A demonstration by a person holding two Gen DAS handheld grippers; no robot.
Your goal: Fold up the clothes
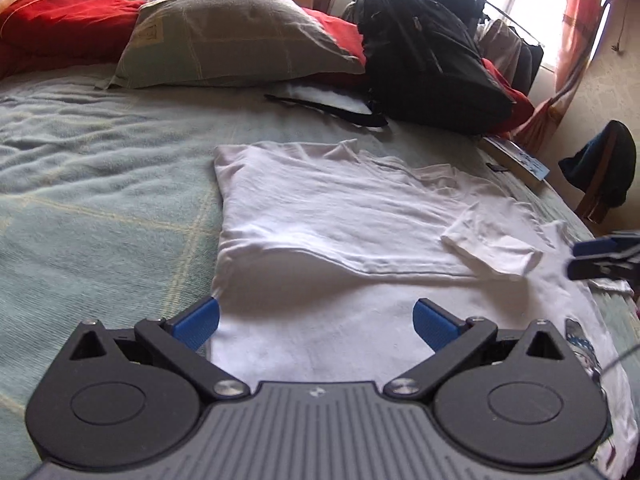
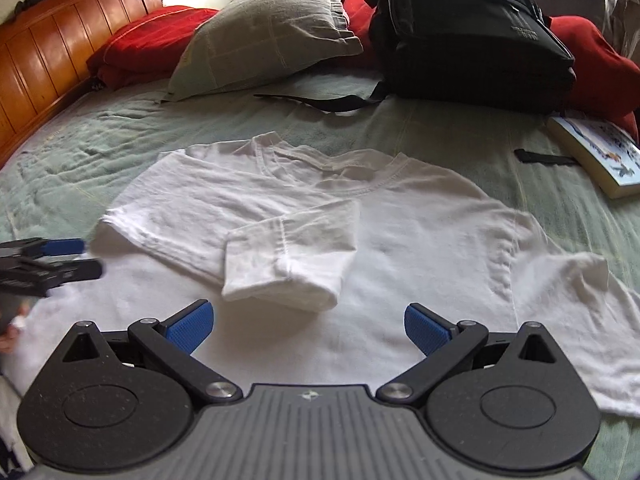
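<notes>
A white T-shirt (image 1: 340,208) (image 2: 420,240) lies flat on the green bedspread. One side panel is folded over the body, and its short sleeve (image 2: 288,264) (image 1: 492,248) rests doubled back on top. The other sleeve (image 2: 580,300) is spread out flat. My left gripper (image 1: 316,316) hovers open over the shirt's lower part, holding nothing; it also shows at the left edge of the right wrist view (image 2: 76,258). My right gripper (image 2: 308,324) is open just short of the folded sleeve, also holding nothing, and appears at the right edge of the left wrist view (image 1: 580,258).
A grey-green pillow (image 2: 272,28), red bedding (image 2: 152,40) and a black backpack (image 2: 472,28) with a loose strap (image 2: 320,102) sit beyond the shirt. A book (image 2: 600,152) lies at the bed's right edge. A wooden headboard (image 2: 48,40) runs along the left.
</notes>
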